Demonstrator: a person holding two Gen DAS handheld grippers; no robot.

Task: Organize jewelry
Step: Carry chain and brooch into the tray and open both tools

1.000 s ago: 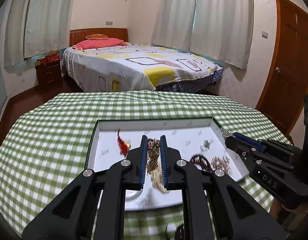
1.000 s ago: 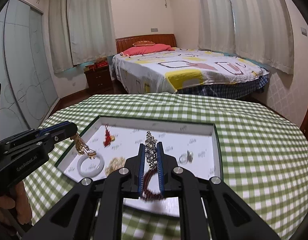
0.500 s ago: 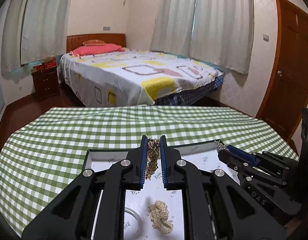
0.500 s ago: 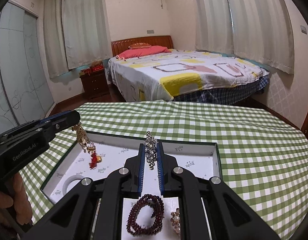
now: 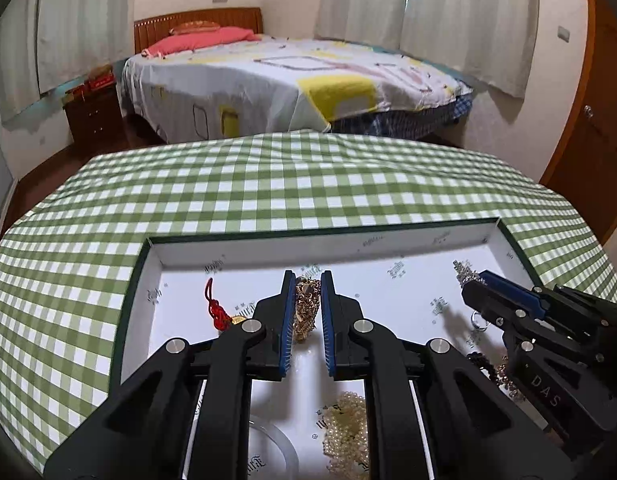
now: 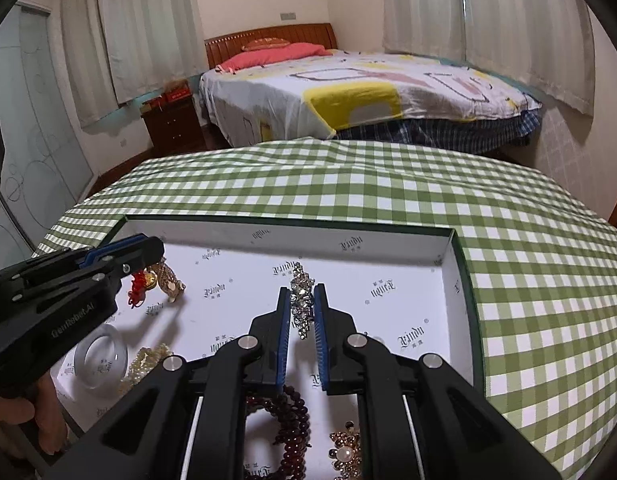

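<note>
While the white tray [image 6: 452, 280] sits on the green checked tablecloth [image 6: 528, 260], its near end is crowded: a dark red bead bracelet [image 6: 292, 420] and a gold brooch with a pearl [image 6: 346, 454] lie beneath the right gripper [image 6: 302, 312], and a clear bangle [image 6: 102, 356] and a heap of small pearls [image 6: 146, 362] lie toward the left side. The right gripper is clamped on a silver rhinestone piece [image 6: 302, 304], a narrow sparkling strip that stands up between the blue pads over the middle of the tray. The left gripper [image 5: 307, 308] is closed on a gold chain [image 5: 306, 308] bunched thickly between its pads, low over the left part of the tray; from the right wrist view the chain touches the tray floor just beside a red knotted charm [image 5: 216, 312] with a gold bead. A small ring [image 5: 478, 322] lies near the right gripper's tip. Beyond both grippers the middle and far stretch of the tray floor is bare printed paper up to the raised far wall, whose dark green edge runs straight across. Past it the tablecloth continues to the table's rounded edge, and behind stand a bed [image 6: 368, 96], a wooden nightstand [image 6: 172, 124] and curtains [image 6: 508, 28].
</note>
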